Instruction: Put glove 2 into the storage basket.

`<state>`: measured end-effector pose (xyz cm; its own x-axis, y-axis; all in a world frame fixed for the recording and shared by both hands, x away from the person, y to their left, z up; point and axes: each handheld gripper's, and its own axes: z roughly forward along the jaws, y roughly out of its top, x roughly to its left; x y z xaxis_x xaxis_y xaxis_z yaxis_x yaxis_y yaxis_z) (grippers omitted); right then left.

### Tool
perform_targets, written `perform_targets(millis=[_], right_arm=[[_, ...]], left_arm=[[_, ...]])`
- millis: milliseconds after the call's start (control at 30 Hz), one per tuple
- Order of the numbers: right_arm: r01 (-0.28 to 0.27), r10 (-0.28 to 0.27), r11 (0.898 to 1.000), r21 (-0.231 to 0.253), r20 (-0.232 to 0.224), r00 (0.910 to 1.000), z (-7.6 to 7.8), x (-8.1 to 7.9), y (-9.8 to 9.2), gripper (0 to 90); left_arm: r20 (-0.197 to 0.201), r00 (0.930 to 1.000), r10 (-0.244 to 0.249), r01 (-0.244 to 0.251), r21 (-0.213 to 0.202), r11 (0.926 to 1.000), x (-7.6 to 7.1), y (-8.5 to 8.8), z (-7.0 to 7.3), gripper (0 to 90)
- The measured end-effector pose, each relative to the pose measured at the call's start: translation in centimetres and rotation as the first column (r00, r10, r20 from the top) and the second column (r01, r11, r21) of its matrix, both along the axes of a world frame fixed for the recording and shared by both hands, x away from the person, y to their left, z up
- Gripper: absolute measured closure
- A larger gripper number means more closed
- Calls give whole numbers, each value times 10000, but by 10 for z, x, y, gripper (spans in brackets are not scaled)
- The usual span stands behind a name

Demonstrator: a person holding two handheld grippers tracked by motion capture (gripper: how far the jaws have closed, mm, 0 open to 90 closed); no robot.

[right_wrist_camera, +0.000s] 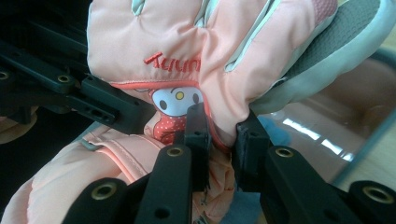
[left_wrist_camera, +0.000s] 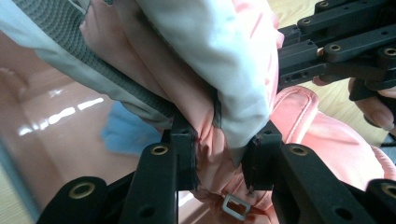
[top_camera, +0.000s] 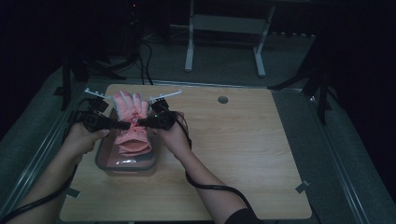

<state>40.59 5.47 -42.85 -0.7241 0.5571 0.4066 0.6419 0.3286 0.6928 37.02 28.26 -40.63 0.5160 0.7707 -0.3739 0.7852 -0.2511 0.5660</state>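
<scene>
A pink padded glove with pale grey palm strips hangs over a grey-rimmed box. Its fingers point away from me and its cuff droops into the box. My left gripper comes in from the left and is shut on the glove's wrist, where pink fabric is bunched between its jaws. My right gripper comes in from the right and is shut on the same wrist, just below a cartoon patch. The two sets of fingertips nearly meet.
The box sits on the left part of a wooden table, and something blue lies inside it. A round cable hole marks the table's far edge. Beyond stand table legs on a dark floor.
</scene>
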Motion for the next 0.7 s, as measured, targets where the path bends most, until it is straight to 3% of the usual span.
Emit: perform_targets(millis=[67,367,700], right_arm=[[70,-71,9999,-82,-66,10000,-9,0,6,780],[96,-135,9977,-673,-569,9983,-41,-1,13,773],[-39,-64,9917,-1288,-799,9968,-59,-8,7,760]], left_arm=[[-233,9997,-123,123,-8,9999,4,7,-13,700],[-859,9963,-1,-17,-207,9998,4,10,-51,697],[-1186,9929,-58,87,243,9997,1,-3,-68,676]])
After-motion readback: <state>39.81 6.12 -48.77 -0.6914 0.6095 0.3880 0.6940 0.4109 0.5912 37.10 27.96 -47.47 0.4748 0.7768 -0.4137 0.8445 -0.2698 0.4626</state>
